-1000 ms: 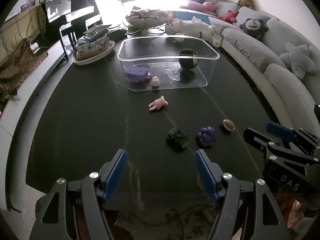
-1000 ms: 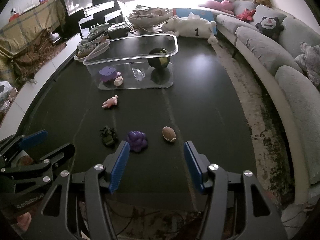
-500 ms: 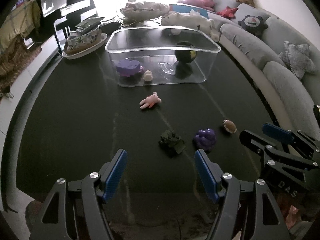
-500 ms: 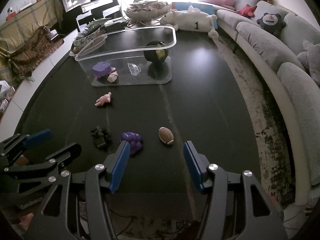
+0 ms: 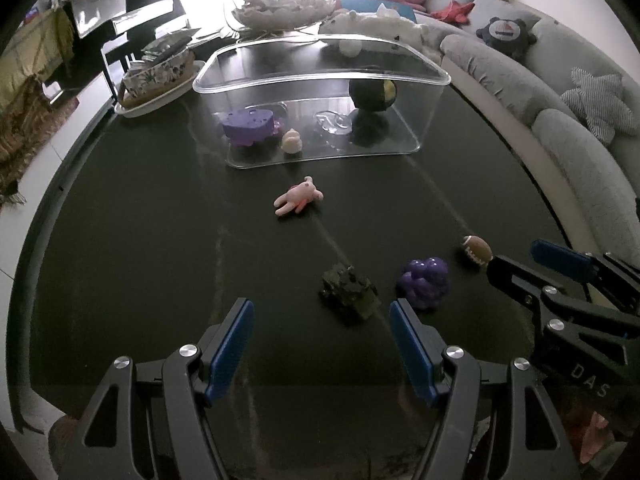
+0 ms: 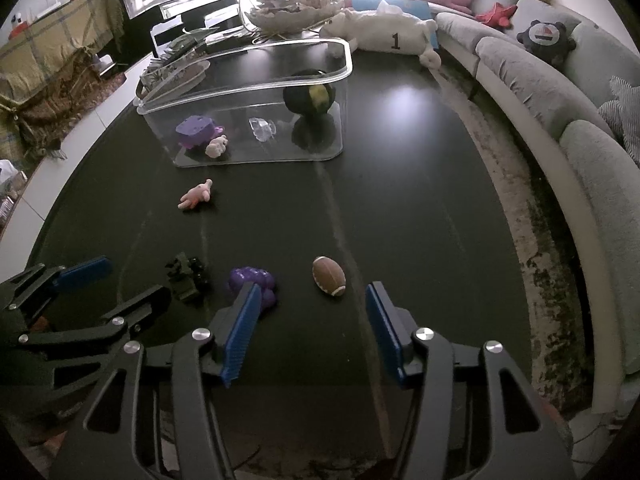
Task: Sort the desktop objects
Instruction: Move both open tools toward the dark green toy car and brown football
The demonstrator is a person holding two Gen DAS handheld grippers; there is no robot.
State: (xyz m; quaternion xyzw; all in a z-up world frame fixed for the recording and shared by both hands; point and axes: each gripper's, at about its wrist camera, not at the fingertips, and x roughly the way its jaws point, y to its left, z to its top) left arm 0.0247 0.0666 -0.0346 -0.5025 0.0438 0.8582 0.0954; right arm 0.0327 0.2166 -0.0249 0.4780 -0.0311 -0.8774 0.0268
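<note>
On the dark table lie a pink plush toy [image 5: 299, 200], a green toy tank [image 5: 349, 293], a purple grape toy [image 5: 425, 282] and a small brown football [image 5: 477, 249]. A clear plastic box [image 5: 320, 100] behind them holds a purple toy, a small white toy, a clear piece and a dark ball. My left gripper [image 5: 321, 344] is open and empty, just short of the tank. My right gripper [image 6: 308, 330] is open and empty, just short of the football [image 6: 329, 275], with the grape toy [image 6: 253, 285] by its left finger. The tank [image 6: 186, 276] and the pink toy [image 6: 196, 196] also show there.
A flowered bowl on a plate [image 5: 156, 80] stands left of the box. A white plush [image 6: 384, 34] and a shell-shaped dish [image 6: 296, 8] lie at the table's far end. A grey sofa [image 6: 560, 100] curves along the right side. A piano stands far left.
Both grippers have moved forward over the table toward the toys; the toys and box appear nearer. Both stay open and empty.
</note>
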